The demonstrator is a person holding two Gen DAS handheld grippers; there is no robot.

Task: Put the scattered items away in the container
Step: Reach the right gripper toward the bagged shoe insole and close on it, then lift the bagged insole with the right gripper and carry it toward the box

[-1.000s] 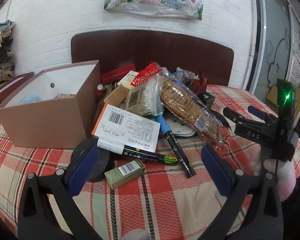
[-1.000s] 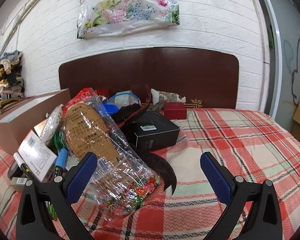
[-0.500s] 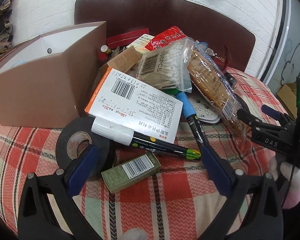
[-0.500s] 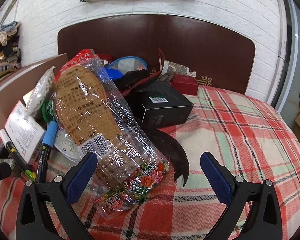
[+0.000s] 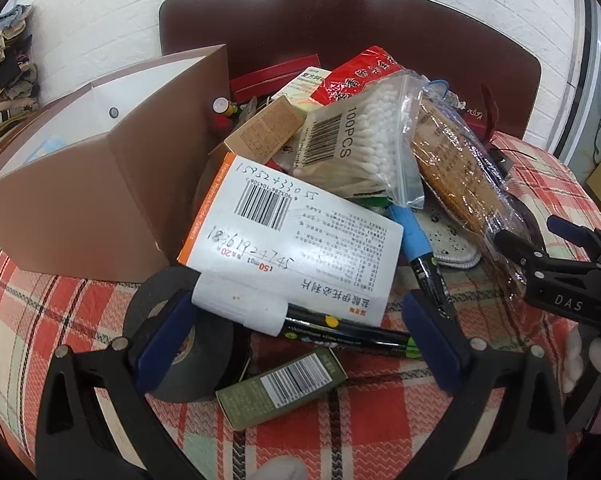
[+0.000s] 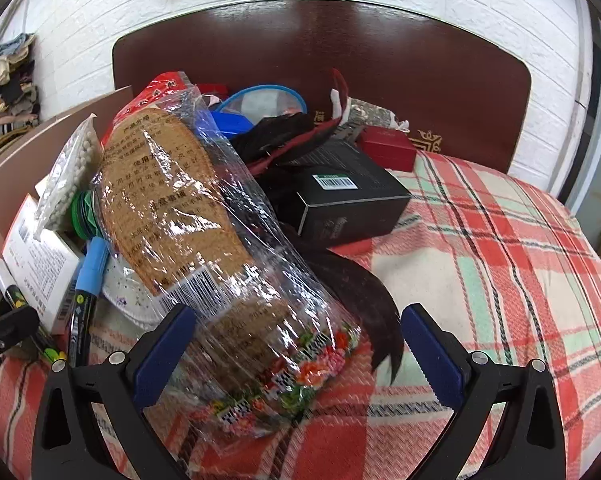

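Left gripper [image 5: 296, 340]: jaws spread wide, nothing held, poised low over the near edge of the pile. The white-capped marker [image 5: 300, 318] and small olive-green box [image 5: 280, 390] lie between the blue pads [image 5: 162, 340]; the black tape roll [image 5: 184, 356] sits under the left pad, contact cannot be confirmed.

Right gripper [image 6: 298, 350]: jaws also spread, empty. The cellophane-wrapped insole pack [image 6: 188, 236] lies between the fingers, its floral-printed end nearest.

Container: brown cardboard box [image 5: 76, 196], open-topped, at the left of the plaid-covered table [image 5: 380, 412], just beside the pile. Almost everything is seen outside it, so the task is judged barely begun.

Handling, judged:
- Insole pack: light, floppy, slick film. To be pinched across the narrow width through the insole itself, not the loose wrap, or slip is expected.
- Marker: stiff, round, may roll. To be gripped mid-barrel.
- Olive box: light, rigid, flat sides; easy across the short side.
- White medicine carton [image 5: 296, 236]: resting on the marker and tape; disturbance is likely if those are pulled first.
- Cotton swab bag [image 5: 352, 144]: soft, to be taken at the bulk.
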